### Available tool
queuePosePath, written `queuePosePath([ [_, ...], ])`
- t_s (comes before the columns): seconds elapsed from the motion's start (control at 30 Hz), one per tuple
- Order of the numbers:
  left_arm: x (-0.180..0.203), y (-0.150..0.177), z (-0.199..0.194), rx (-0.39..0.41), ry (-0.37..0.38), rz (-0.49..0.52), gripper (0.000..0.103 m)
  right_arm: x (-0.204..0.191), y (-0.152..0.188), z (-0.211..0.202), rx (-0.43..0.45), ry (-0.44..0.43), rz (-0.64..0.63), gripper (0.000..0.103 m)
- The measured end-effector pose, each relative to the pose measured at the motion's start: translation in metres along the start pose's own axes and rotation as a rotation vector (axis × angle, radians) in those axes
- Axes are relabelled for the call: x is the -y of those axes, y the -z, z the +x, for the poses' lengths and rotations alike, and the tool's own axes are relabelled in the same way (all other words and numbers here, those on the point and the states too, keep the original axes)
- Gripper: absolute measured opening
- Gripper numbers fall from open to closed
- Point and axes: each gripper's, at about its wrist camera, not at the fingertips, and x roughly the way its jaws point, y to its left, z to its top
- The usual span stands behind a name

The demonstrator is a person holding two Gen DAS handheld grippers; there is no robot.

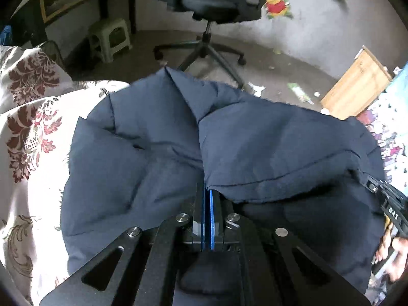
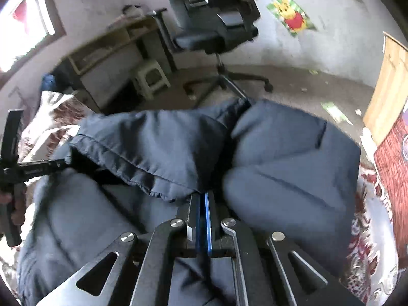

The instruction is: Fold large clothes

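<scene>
While the navy padded jacket lies rumpled on the floral bedspread, reaching its far edge, folding looks barely begun: in the left wrist view the left gripper is clamped on a raised hem fold. In the right wrist view the right gripper likewise pinches the hem, jacket bulging ahead of it.

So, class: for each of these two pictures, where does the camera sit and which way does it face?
Left wrist: on the left gripper, looking down its shut fingers at the navy jacket on the floral bedding; the right gripper and hand show at the right edge.
Right wrist: on the right gripper, facing the jacket likewise; the left gripper shows at the left edge.
Shared: jacket, office chair, stool.
</scene>
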Motion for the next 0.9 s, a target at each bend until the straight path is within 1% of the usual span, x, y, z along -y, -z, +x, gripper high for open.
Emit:
queuePosePath([
  [0.07, 0.006, 0.001, 0.002, 0.013, -0.032, 0.013, 0.001, 0.002, 0.002, 0.0, 0.011, -0.014, 0.019, 0.003],
  [0.13, 0.011, 0.005, 0.0, 0.027, -0.06, 0.042, 0.001, 0.003, 0.001, -0.011, 0.042, -0.033, 0.02, 0.004],
  [0.2, 0.012, 0.01, -0.001, 0.041, -0.065, 0.066, 0.001, 0.0, 0.003, -0.026, 0.062, -0.017, -0.004, 0.004],
  [0.3, 0.012, 0.016, -0.004, 0.057, -0.069, 0.087, 0.001, -0.006, 0.0, -0.056, 0.134, -0.018, -0.032, 0.004],
  [0.37, 0.016, 0.019, -0.006, 0.063, -0.073, 0.094, 0.001, -0.011, -0.014, -0.068, 0.191, -0.014, -0.038, 0.004],
  [0.4, 0.016, 0.02, -0.004, 0.065, -0.075, 0.096, 0.001, -0.014, -0.022, -0.067, 0.203, -0.021, -0.033, 0.004],
  [0.47, 0.018, 0.019, -0.003, 0.072, -0.082, 0.098, 0.001, -0.025, -0.049, -0.054, 0.211, -0.044, -0.021, 0.004],
  [0.5, 0.017, 0.019, -0.003, 0.076, -0.081, 0.1, 0.001, -0.03, -0.059, -0.045, 0.2, -0.052, -0.024, 0.004],
  [0.57, 0.016, 0.021, -0.009, 0.094, -0.061, 0.094, 0.001, -0.038, -0.078, -0.017, 0.141, -0.07, -0.016, 0.004],
  [0.63, 0.008, 0.024, -0.027, 0.128, -0.009, 0.053, 0.002, -0.042, -0.083, 0.012, 0.057, -0.092, -0.005, 0.004],
  [0.7, -0.002, 0.023, -0.046, 0.182, 0.062, -0.001, 0.003, -0.042, -0.076, 0.034, -0.019, -0.117, 0.007, 0.004],
  [0.73, -0.008, 0.023, -0.059, 0.224, 0.119, -0.026, 0.005, -0.042, -0.07, 0.042, -0.038, -0.114, 0.011, 0.004],
  [0.77, -0.012, 0.02, -0.071, 0.264, 0.146, -0.04, 0.007, -0.043, -0.064, 0.047, -0.048, -0.11, 0.002, 0.004],
  [0.8, -0.013, 0.016, -0.077, 0.287, 0.15, -0.045, 0.012, -0.043, -0.058, 0.048, -0.05, -0.113, -0.007, 0.004],
  [0.83, -0.011, 0.008, -0.081, 0.309, 0.17, -0.037, 0.017, -0.043, -0.053, 0.047, -0.051, -0.121, -0.014, 0.004],
  [0.9, -0.002, -0.006, -0.076, 0.297, 0.179, -0.005, 0.019, -0.039, -0.049, 0.046, -0.059, -0.135, -0.012, 0.004],
])
